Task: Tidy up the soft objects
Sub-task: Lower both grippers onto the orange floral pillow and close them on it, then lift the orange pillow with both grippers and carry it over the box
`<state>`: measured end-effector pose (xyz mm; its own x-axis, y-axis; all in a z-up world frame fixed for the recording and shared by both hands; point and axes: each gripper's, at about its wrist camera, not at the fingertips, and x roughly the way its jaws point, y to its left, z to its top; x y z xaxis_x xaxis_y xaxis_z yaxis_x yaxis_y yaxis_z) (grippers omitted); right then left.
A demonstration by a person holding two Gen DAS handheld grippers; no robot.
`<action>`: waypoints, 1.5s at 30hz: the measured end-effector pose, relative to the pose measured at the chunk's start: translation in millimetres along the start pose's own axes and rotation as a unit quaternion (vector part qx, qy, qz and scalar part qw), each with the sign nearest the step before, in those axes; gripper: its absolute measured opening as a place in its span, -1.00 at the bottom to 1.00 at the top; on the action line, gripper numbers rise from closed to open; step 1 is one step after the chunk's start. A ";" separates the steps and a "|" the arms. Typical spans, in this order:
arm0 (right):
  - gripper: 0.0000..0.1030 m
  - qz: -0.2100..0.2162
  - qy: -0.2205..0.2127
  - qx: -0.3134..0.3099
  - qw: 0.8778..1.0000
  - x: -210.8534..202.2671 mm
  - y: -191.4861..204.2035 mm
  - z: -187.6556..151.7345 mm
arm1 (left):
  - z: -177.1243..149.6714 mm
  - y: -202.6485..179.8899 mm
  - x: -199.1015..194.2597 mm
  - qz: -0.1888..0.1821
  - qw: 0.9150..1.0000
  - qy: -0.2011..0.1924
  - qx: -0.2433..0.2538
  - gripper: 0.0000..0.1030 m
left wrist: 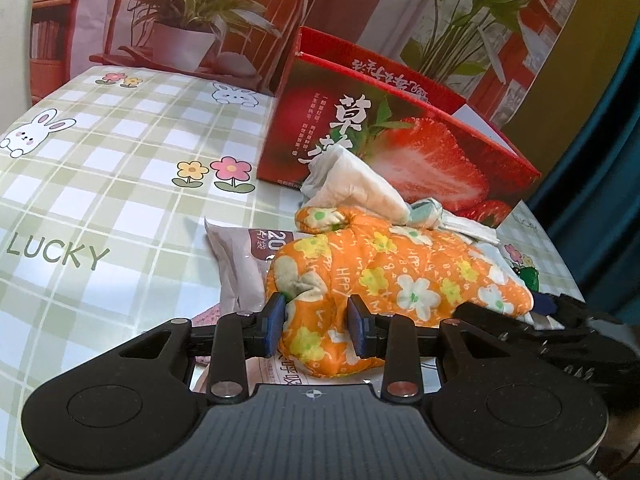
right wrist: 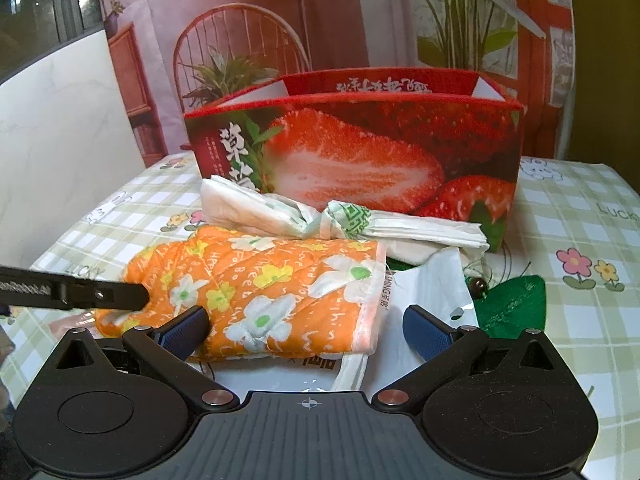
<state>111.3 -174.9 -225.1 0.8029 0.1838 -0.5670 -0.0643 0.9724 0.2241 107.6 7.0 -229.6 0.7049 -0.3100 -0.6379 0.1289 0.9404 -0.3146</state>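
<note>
An orange oven mitt [left wrist: 400, 272] with yellow and white flowers lies on a pile of soft things on the table. My left gripper [left wrist: 318, 320] is shut on the mitt's near end, with fabric bunched between its blue pads [left wrist: 276, 324]. In the right wrist view the same mitt [right wrist: 260, 280] lies crosswise, and the left gripper's black finger [right wrist: 80, 292] meets its left end. My right gripper [right wrist: 308, 332] stands wide open just in front of the mitt's cuff, its pads clear of the fabric. A white bundle tied in the middle [right wrist: 280, 208] rests behind the mitt.
An open red strawberry box [right wrist: 360, 152] stands right behind the pile. Under the mitt are a plastic package [left wrist: 236, 264] and a white bag [right wrist: 432, 280]. A green felt piece [right wrist: 516, 304] lies to the right. The checked tablecloth [left wrist: 100, 160] spreads out to the left.
</note>
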 end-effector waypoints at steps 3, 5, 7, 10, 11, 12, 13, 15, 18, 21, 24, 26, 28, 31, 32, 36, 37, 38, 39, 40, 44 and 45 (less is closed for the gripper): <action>0.76 0.006 -0.008 0.008 1.000 -7.0 -2.4 3.5 | 0.3 0.0 0.8 0.000 1.000 0.000 0.000 -0.31; 0.59 0.010 -0.011 0.009 1.000 -10.9 -2.6 4.9 | 0.2 0.1 0.8 0.000 1.000 0.000 0.001 -0.31; 0.43 0.011 -0.016 0.006 1.000 -14.2 -1.9 6.8 | 0.2 0.8 1.4 0.000 1.000 0.000 0.000 -0.31; 0.19 0.009 -0.023 0.000 1.000 -17.7 -0.4 9.1 | 0.1 1.6 1.2 -0.001 1.000 -0.001 -0.003 -0.31; 0.11 0.007 -0.025 -0.001 1.000 -18.7 -0.2 9.7 | 0.3 1.5 0.5 -0.001 1.000 -0.003 -0.003 -0.31; -0.05 0.004 -0.028 -0.001 1.000 -20.3 -0.6 10.2 | 0.1 0.7 -0.4 0.000 1.000 -0.005 -0.005 -0.32; -0.18 0.003 -0.031 -0.001 1.000 -21.4 -1.2 11.1 | 0.3 0.1 -1.7 0.001 1.000 -0.008 -0.006 -0.34; -0.35 0.003 -0.037 0.001 0.999 -24.8 -3.5 13.5 | 1.3 -0.6 -5.3 0.002 1.000 -0.016 -0.005 -0.52; -0.68 0.007 -0.046 -0.004 0.999 -31.2 -4.9 16.9 | 4.2 -0.1 -12.5 -0.006 0.999 -0.031 -0.008 -0.70; -0.81 0.011 -0.054 -0.011 0.998 -37.3 -5.1 19.7 | 7.3 -3.0 -19.2 -0.009 0.999 -0.045 -0.002 -0.75; -0.83 0.015 -0.066 -0.018 0.998 -43.7 -4.0 21.8 | 10.7 -7.9 -29.4 -0.011 0.998 -0.064 0.009 -0.76; -0.83 0.016 -0.076 -0.026 0.997 -49.4 -1.3 24.6 | 14.6 -11.8 -38.4 -0.013 0.997 -0.080 0.017 -0.76; -0.83 0.017 -0.087 -0.033 0.996 -56.7 0.5 28.5 | 18.7 -16.1 -48.5 -0.012 0.995 -0.098 0.025 -0.76; -0.83 0.020 -0.108 -0.039 0.993 -68.5 2.0 35.8 | 26.7 -23.4 -62.0 -0.015 0.992 -0.123 0.038 -0.76; -0.83 0.020 -0.116 -0.042 0.992 -73.0 2.5 38.8 | 29.8 -26.2 -66.3 -0.015 0.990 -0.130 0.043 -0.76; -0.83 0.020 -0.142 -0.050 0.988 -86.8 2.8 51.8 | 47.8 -38.5 -81.4 -0.019 0.984 -0.162 0.067 -0.76; -0.83 0.019 -0.149 -0.053 0.987 -89.8 3.2 55.7 | 53.2 -41.3 -84.0 -0.019 0.983 -0.169 0.074 -0.76; -0.83 0.019 -0.155 -0.057 0.986 -92.1 3.4 60.1 | 58.6 -44.9 -87.2 -0.018 0.981 -0.176 0.082 -0.76; -0.84 0.018 -0.161 -0.061 0.985 -94.3 3.2 65.2 | 65.1 -48.6 -89.4 -0.018 0.979 -0.184 0.089 -0.76; -0.83 0.018 -0.166 -0.063 0.984 -95.5 3.3 69.1 | 72.1 -52.4 -91.4 -0.018 0.977 -0.190 0.095 -0.76; -0.83 0.019 -0.184 -0.061 0.981 -94.7 -2.5 94.3 | 104.9 -66.8 -93.0 -0.021 0.969 -0.214 0.119 -0.76; -0.83 0.019 -0.189 -0.058 0.980 -93.5 -4.7 101.6 | 112.5 -69.8 -90.7 -0.020 0.967 -0.219 0.125 -0.76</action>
<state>96.7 -211.3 -92.6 0.9593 0.1750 -0.2217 -0.1476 0.9798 0.1347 113.1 -14.8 -70.7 0.9170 -0.3090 -0.2523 0.2876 0.9504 -0.1184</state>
